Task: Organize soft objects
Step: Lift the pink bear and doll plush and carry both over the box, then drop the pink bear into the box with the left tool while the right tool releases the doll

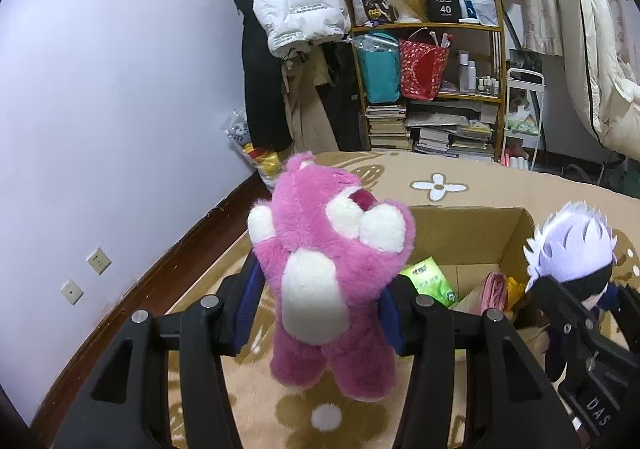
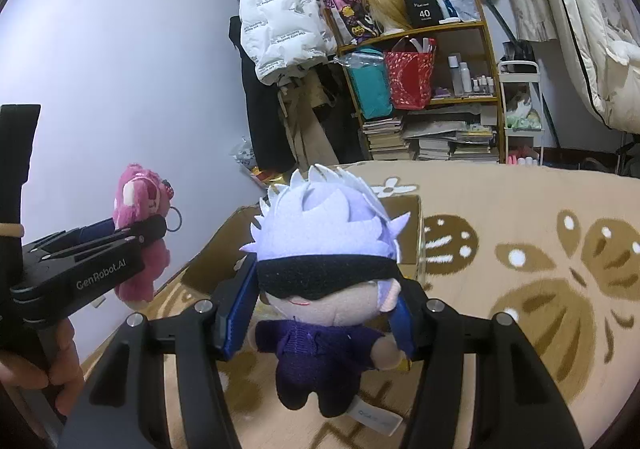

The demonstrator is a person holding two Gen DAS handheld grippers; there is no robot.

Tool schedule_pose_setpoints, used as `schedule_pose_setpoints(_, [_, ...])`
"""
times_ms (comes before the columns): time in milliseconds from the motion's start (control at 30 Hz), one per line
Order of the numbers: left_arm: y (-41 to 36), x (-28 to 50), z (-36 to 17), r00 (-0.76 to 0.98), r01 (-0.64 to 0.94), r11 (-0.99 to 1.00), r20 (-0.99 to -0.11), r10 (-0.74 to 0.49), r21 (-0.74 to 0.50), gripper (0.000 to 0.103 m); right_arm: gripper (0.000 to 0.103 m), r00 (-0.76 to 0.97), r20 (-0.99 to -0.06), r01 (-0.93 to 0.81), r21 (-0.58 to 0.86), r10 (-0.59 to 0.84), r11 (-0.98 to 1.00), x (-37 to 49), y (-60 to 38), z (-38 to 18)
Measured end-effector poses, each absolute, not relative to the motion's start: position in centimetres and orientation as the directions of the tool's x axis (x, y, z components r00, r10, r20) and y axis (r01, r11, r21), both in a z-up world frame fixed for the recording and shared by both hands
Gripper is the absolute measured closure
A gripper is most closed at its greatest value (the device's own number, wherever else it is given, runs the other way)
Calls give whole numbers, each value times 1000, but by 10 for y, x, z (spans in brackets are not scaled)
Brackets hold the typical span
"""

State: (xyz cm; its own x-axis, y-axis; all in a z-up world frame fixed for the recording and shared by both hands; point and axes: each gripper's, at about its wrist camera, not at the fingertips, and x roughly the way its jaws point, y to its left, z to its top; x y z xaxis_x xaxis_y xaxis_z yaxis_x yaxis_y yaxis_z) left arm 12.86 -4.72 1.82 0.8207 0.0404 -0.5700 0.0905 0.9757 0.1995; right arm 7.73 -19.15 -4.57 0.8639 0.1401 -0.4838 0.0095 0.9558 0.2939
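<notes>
My left gripper [image 1: 320, 301] is shut on a pink plush bear [image 1: 324, 261], held upright above the bed just left of an open cardboard box [image 1: 472, 237]. The bear also shows in the right wrist view [image 2: 138, 233], gripped by the left gripper [image 2: 154, 229]. My right gripper [image 2: 326, 305] is shut on a white-haired doll [image 2: 324, 269] with a black blindfold and purple clothes, held over the box [image 2: 404, 221]. The doll shows at the right in the left wrist view [image 1: 572, 261].
The box holds a green packet [image 1: 430, 279] and pink and yellow items [image 1: 498, 289]. A beige flower-patterned blanket [image 2: 520, 249] covers the bed. A cluttered shelf [image 1: 432, 89], hanging coats [image 1: 296, 1] and a bare wall [image 1: 120, 89] lie beyond.
</notes>
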Motion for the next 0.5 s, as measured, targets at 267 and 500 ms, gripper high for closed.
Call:
schedule_pose_setpoints(267, [-71,143,14,833,124,962,-553,31,241,53,41,875,-463,10,307,140,952,98,-206,-40])
schedule_pose_setpoints(500, [-76,154,6,839,147,961,-544,6,236,52,41,877,-458,-1,301,145,953,118,-211,-38])
